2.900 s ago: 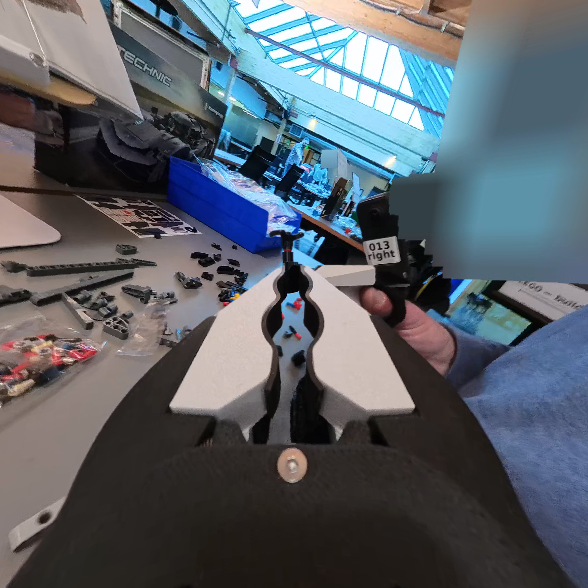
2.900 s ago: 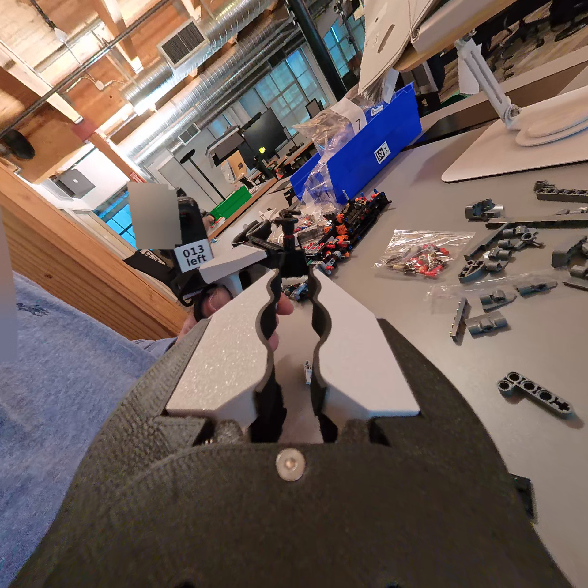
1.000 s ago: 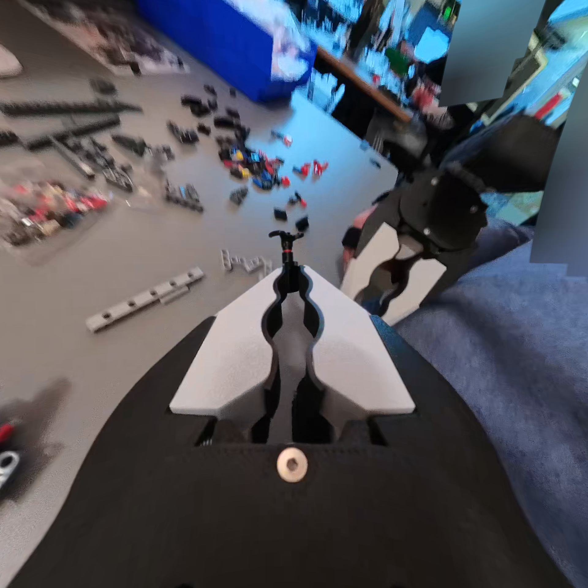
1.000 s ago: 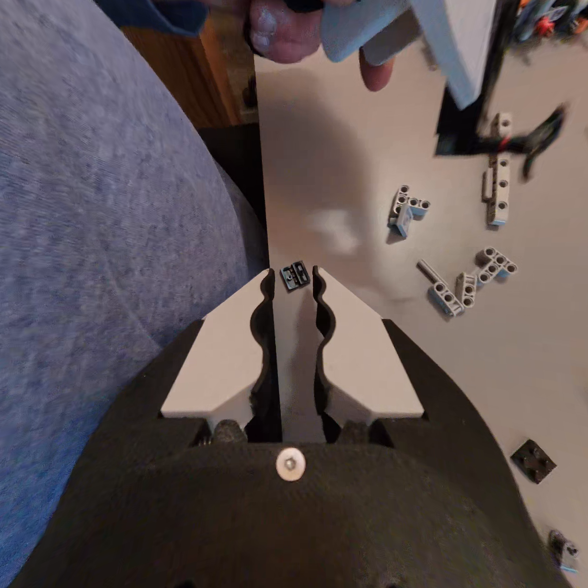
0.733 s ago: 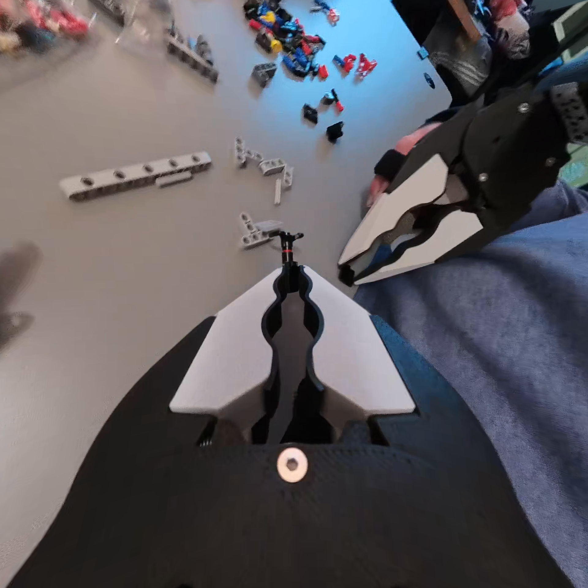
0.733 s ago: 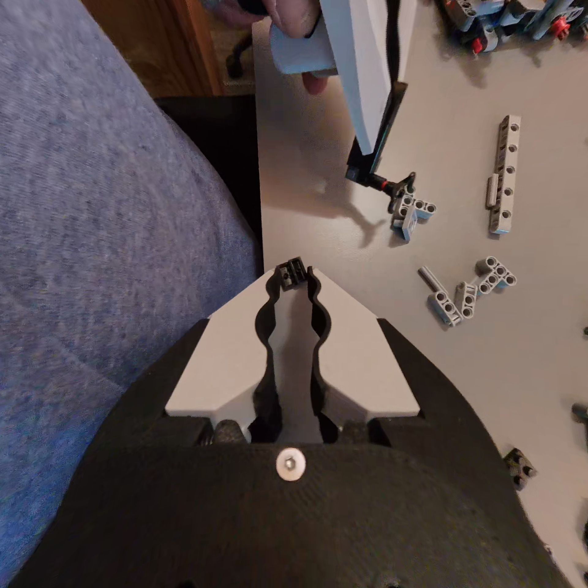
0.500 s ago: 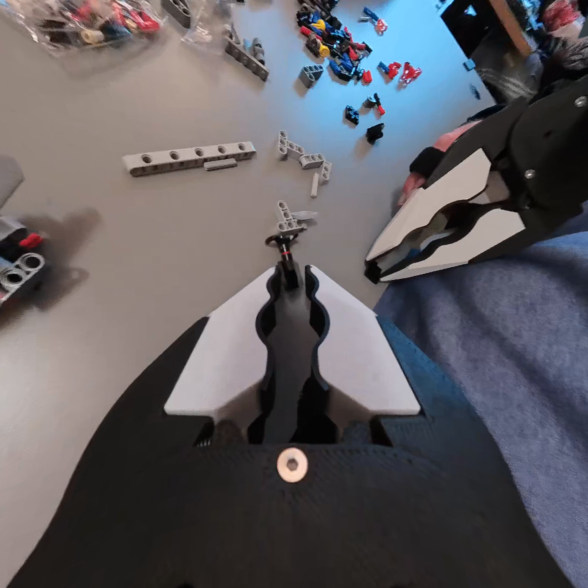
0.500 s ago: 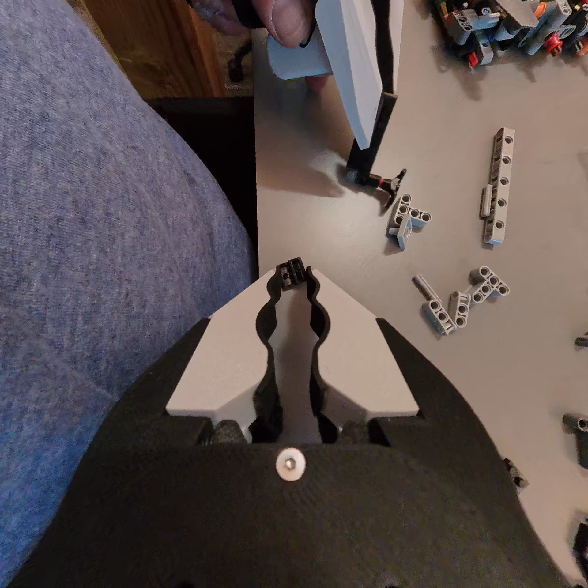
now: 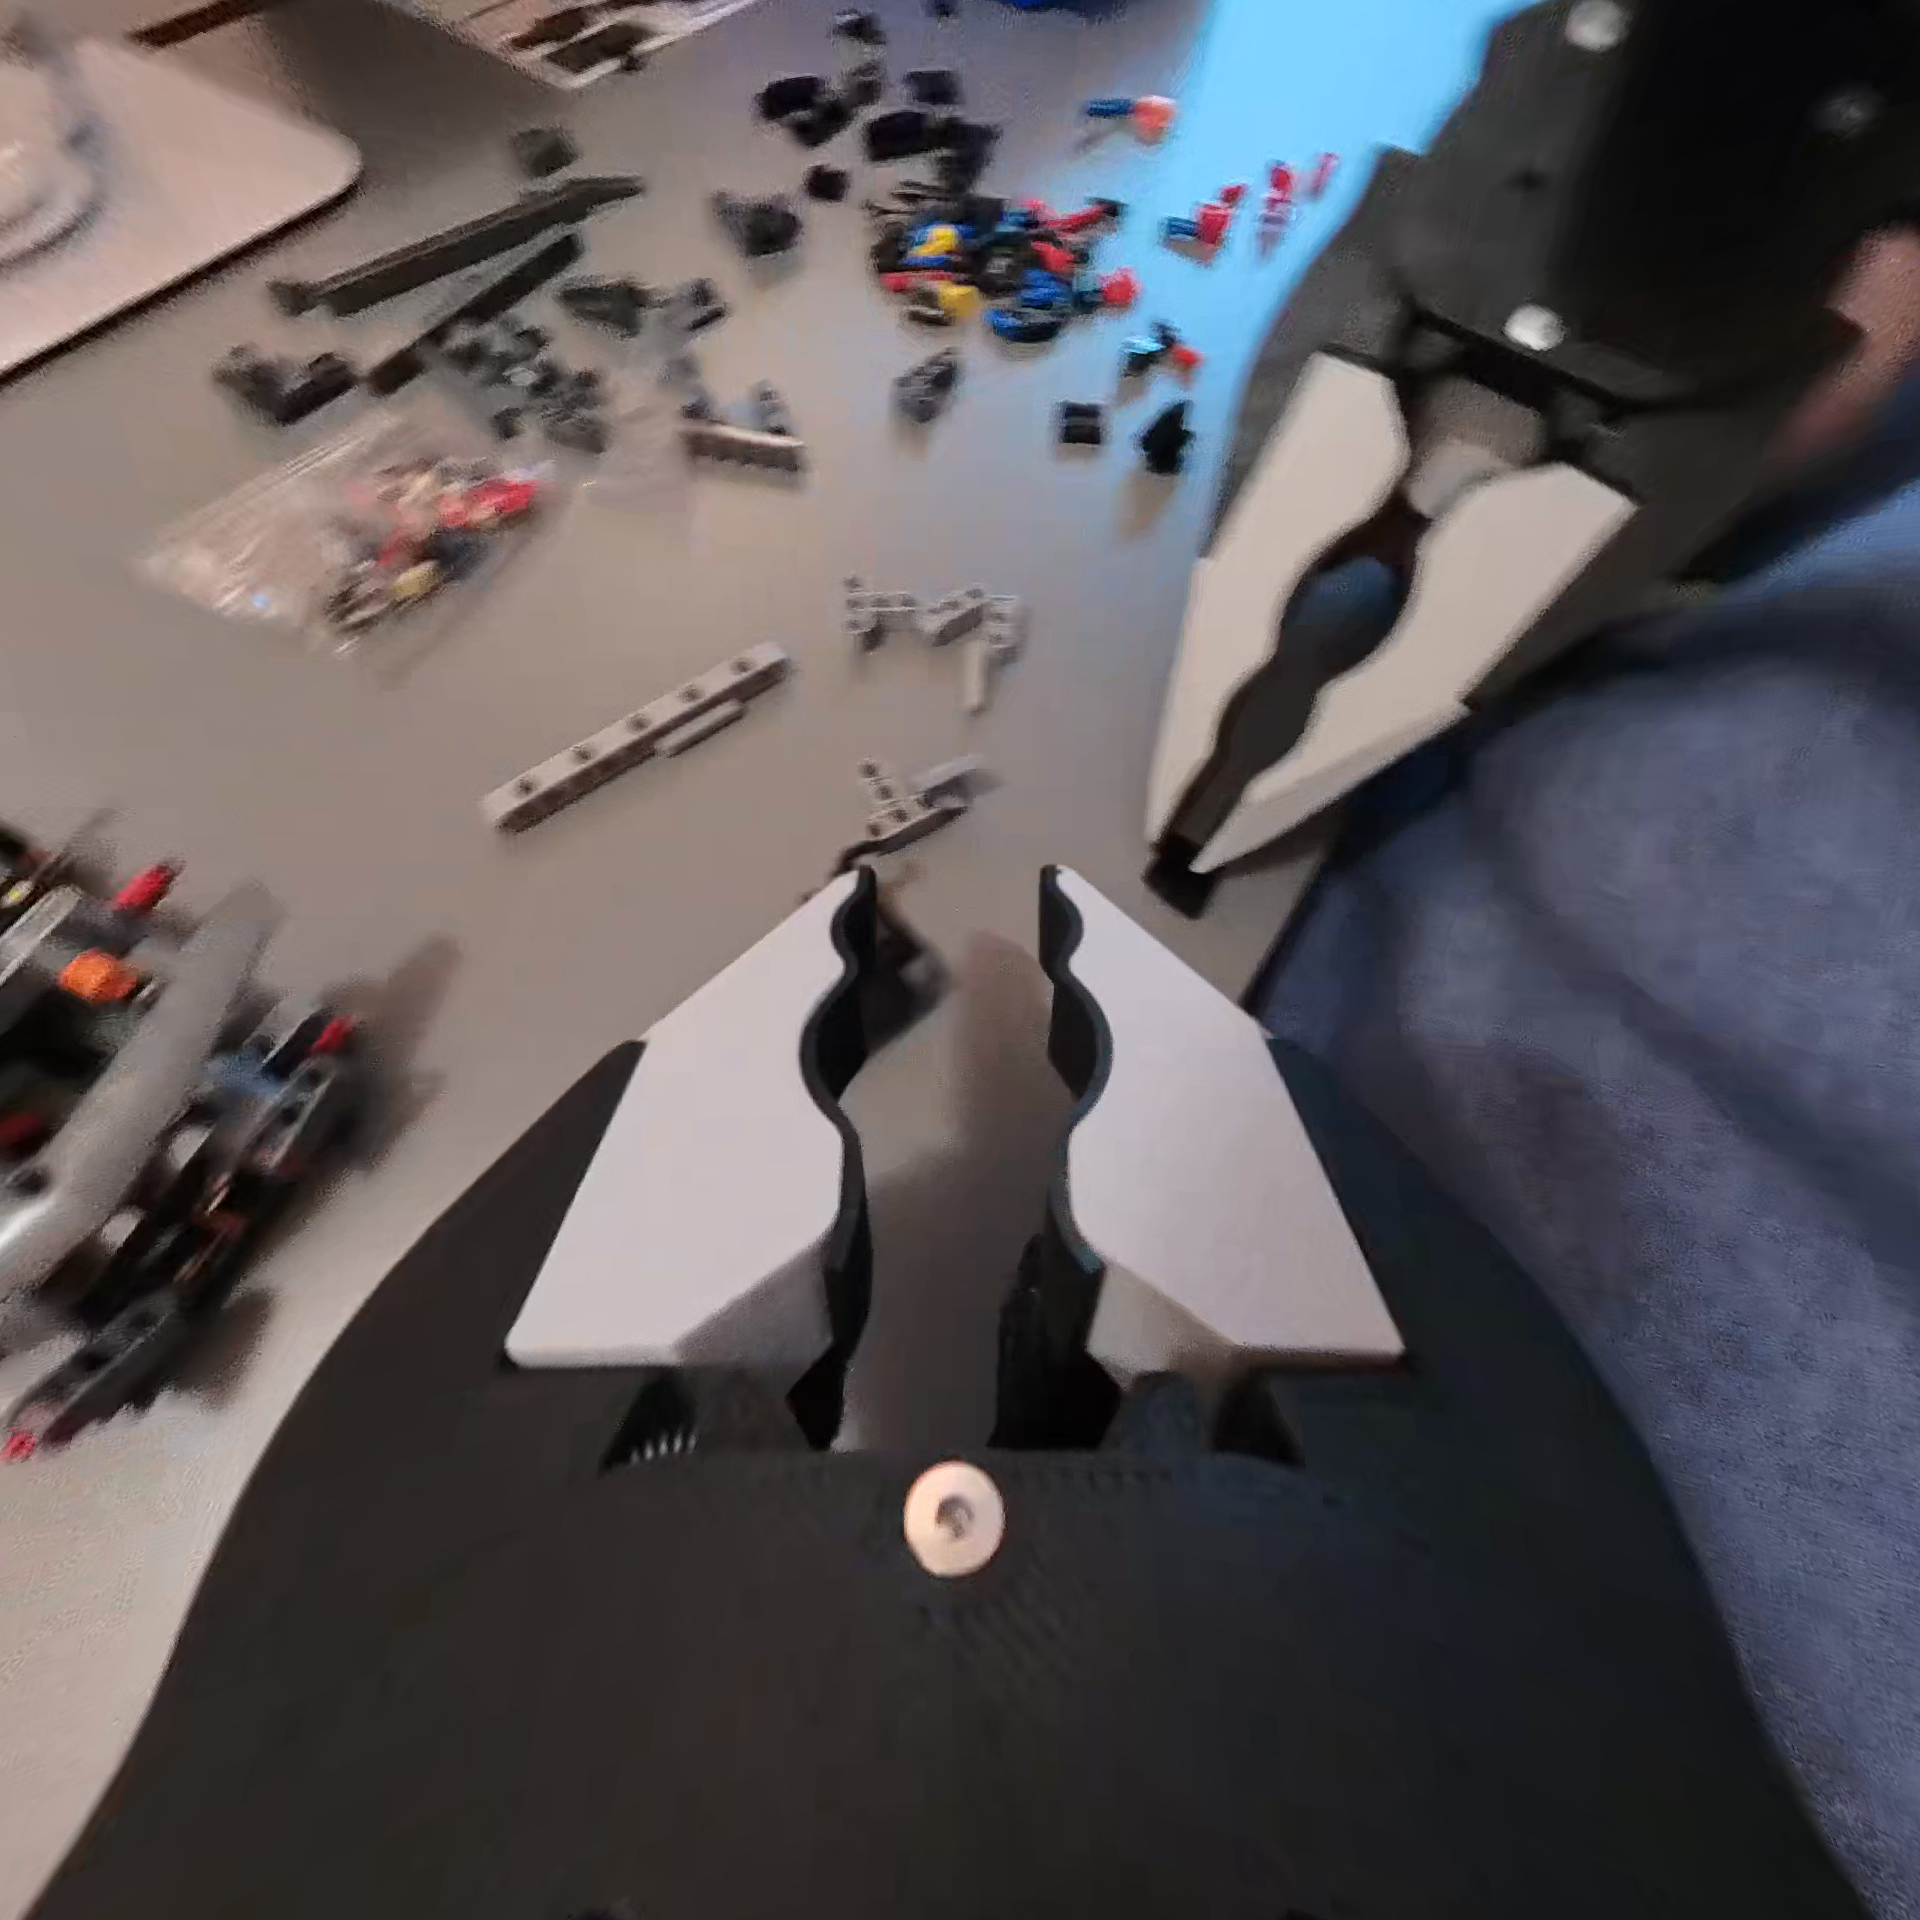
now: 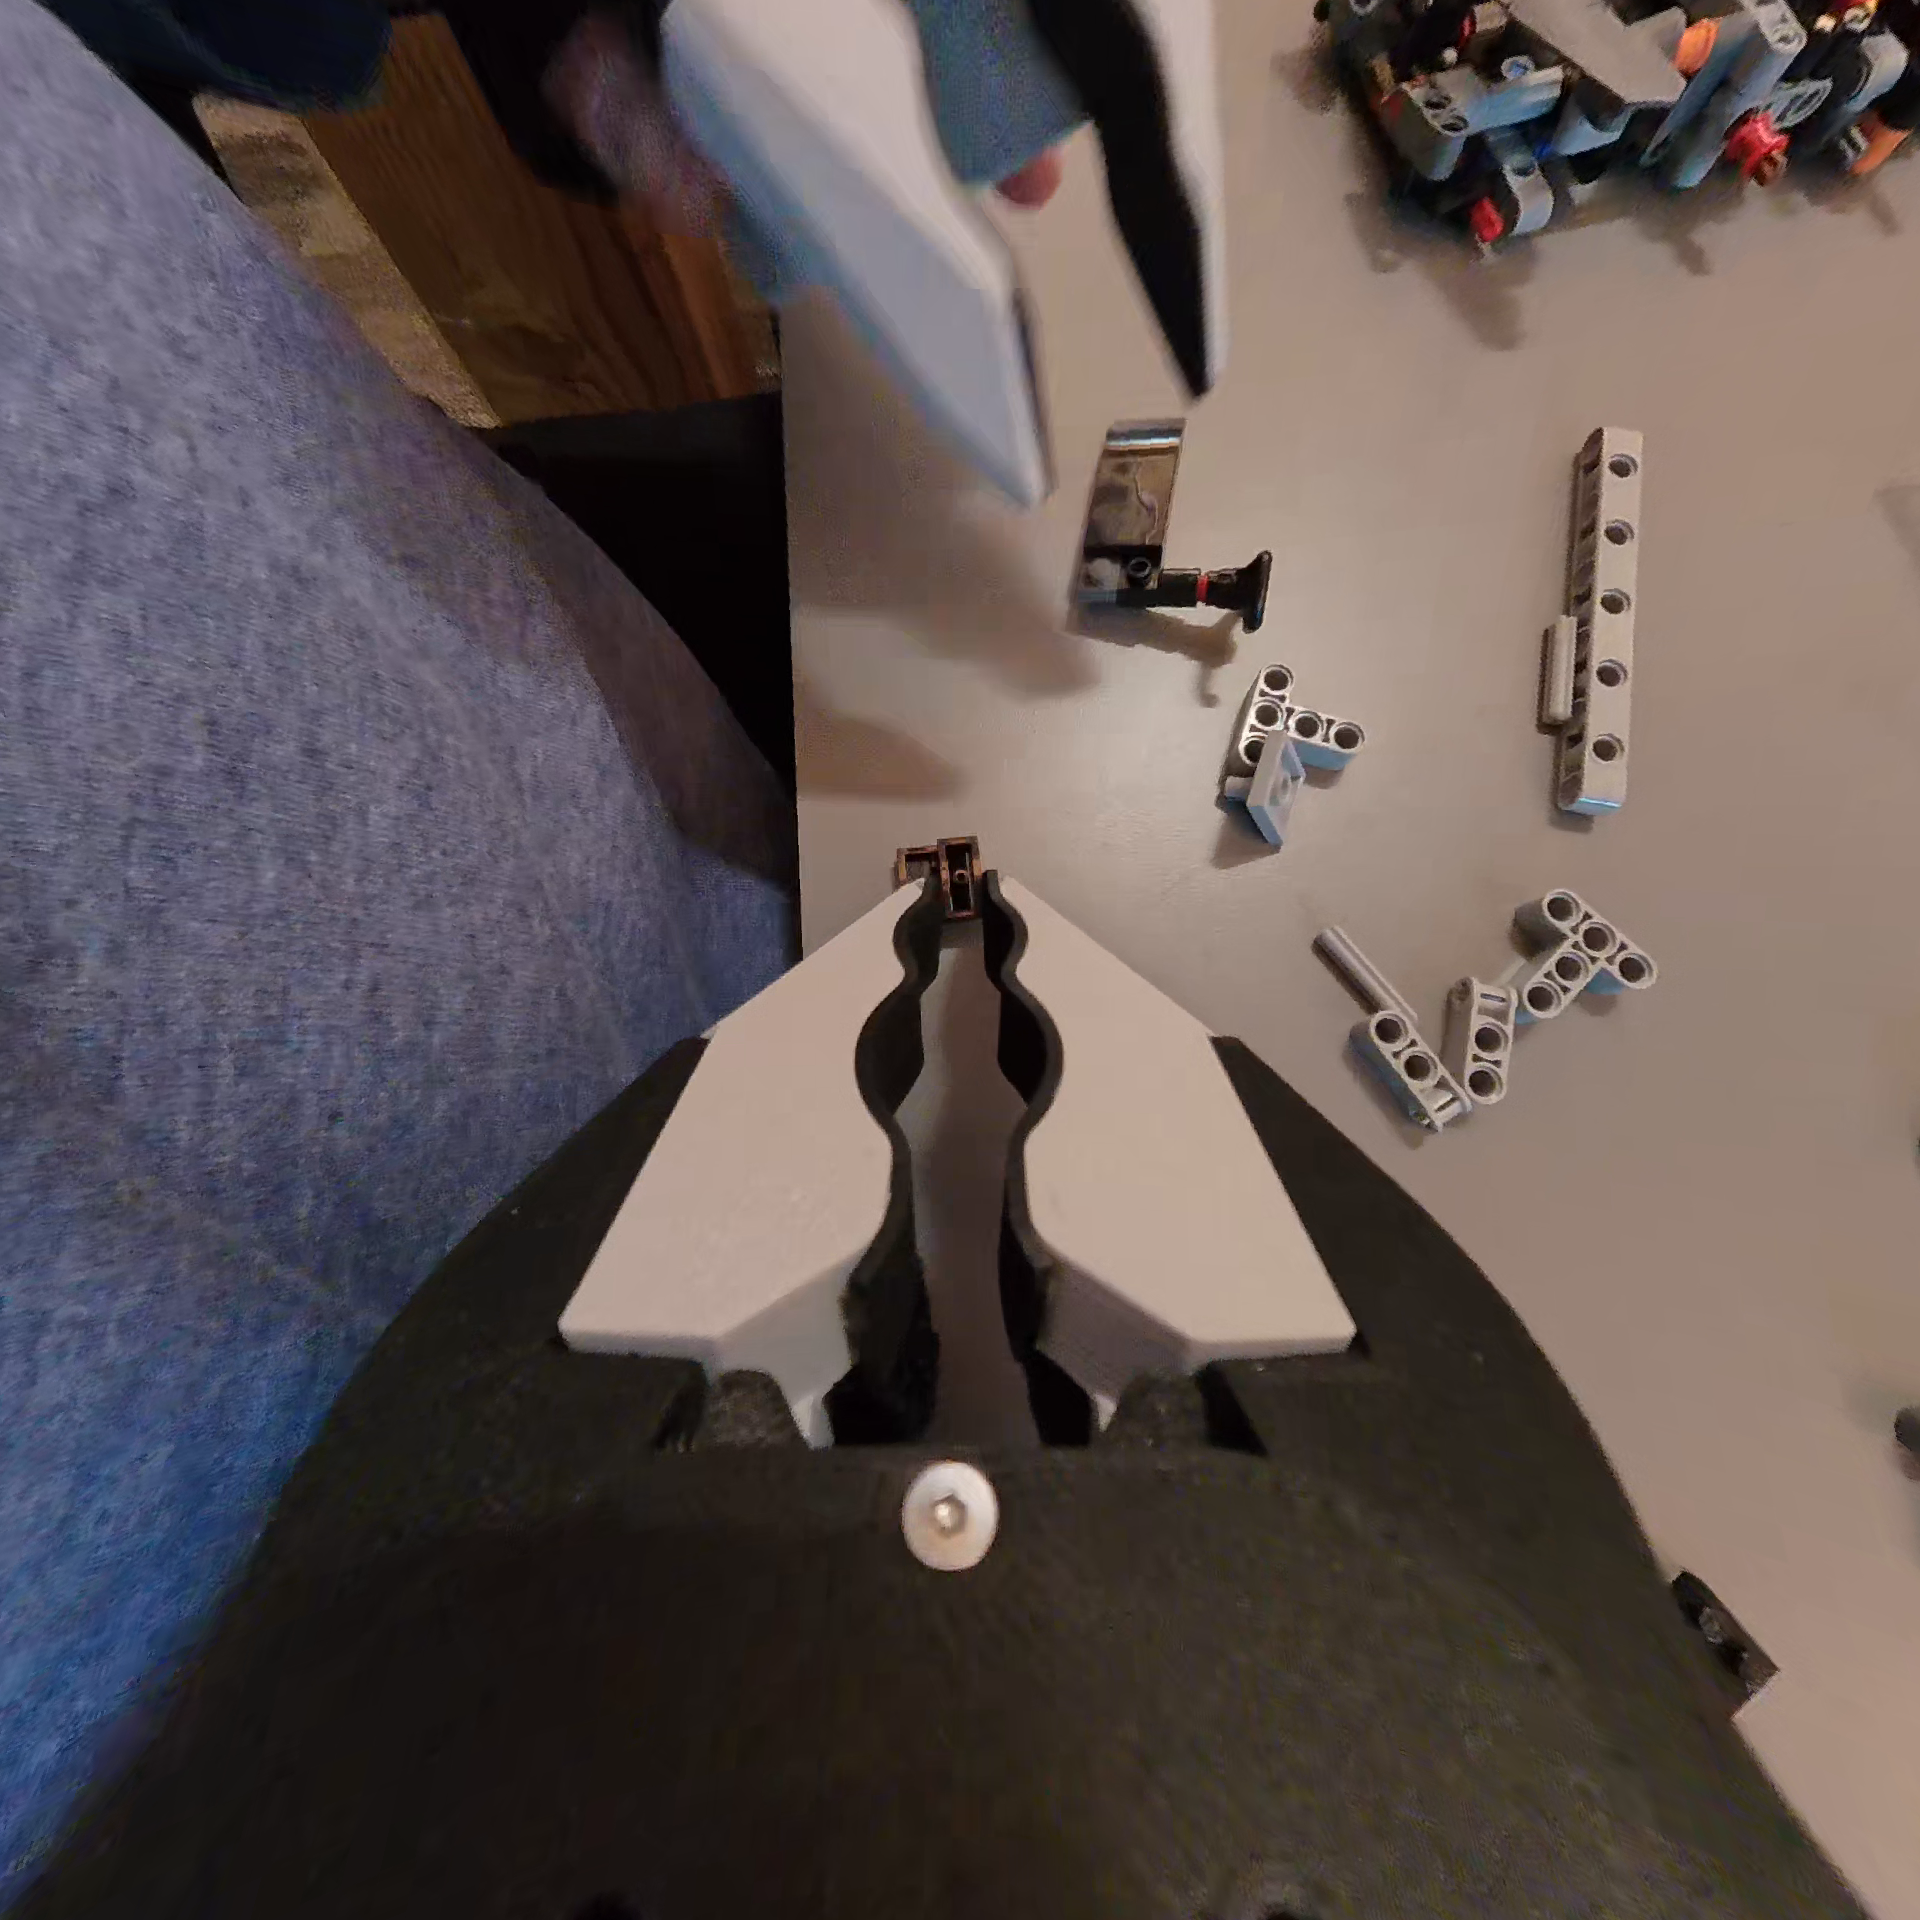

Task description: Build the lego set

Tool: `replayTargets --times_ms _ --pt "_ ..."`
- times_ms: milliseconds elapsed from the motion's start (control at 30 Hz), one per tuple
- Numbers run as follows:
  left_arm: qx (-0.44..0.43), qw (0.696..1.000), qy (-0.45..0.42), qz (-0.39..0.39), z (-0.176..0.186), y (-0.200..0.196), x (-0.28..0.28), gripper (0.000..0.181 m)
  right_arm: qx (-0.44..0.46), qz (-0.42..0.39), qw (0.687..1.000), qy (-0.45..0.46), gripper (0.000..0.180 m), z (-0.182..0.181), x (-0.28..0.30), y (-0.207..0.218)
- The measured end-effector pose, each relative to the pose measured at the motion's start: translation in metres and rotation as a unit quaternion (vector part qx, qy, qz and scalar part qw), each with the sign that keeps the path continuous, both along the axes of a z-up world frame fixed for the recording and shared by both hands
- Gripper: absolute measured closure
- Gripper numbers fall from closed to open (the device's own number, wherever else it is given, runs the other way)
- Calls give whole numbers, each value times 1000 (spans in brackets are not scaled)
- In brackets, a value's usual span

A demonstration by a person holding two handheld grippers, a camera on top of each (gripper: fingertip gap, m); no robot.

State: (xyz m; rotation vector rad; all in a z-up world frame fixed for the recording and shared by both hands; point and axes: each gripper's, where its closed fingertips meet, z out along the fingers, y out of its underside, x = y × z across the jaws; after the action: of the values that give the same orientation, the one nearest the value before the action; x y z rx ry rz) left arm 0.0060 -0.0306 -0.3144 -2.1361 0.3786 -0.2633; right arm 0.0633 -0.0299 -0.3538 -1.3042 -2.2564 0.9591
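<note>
My left gripper (image 9: pixel 951 883) is open and empty, low over the grey table (image 9: pixel 312 779). A small black assembly with a red-ringed stalk (image 10: pixel 1148 561) lies on the table just beyond its fingertips; in the left wrist view it (image 9: pixel 894 961) shows dark and blurred beside the left finger. In the right wrist view the left gripper (image 10: pixel 1112 436) is blurred above that assembly. My right gripper (image 10: pixel 951 883) is shut on a small black brick (image 10: pixel 951 878) near the table's front edge. It also shows in the left wrist view (image 9: pixel 1184 873).
A grey holed beam (image 10: pixel 1600 613) and grey angled connectors (image 10: pixel 1288 738) (image 10: pixel 1496 997) lie to the right. A partly built model (image 10: pixel 1621 94) stands farther off. A bag of small parts (image 9: pixel 384 540) and a coloured pile (image 9: pixel 987 260) lie beyond. Blue clothing (image 10: pixel 312 831) fills the left. My right fingertips sit around 8 cm from my left ones.
My left gripper came down to the table, opened and let go of the black assembly, which now lies flat. My right gripper closed on the small black brick at the table edge.
</note>
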Motion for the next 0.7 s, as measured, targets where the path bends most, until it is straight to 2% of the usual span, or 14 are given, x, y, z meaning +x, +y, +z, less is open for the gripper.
replayTargets --times_ms 133,267,467,700 --pt "6 997 34 -66 -8 -6 30 156 13 9 1000 3 165 3 5 1" --pt "2 995 41 -86 -13 -7 41 157 49 21 999 9 161 1 5 -4" --pt "0 989 90 -121 -19 -8 45 158 85 10 996 19 172 -4 1 5" --pt "23 980 138 -145 -19 4 53 158 -31 -18 999 21 173 10 -2 11"
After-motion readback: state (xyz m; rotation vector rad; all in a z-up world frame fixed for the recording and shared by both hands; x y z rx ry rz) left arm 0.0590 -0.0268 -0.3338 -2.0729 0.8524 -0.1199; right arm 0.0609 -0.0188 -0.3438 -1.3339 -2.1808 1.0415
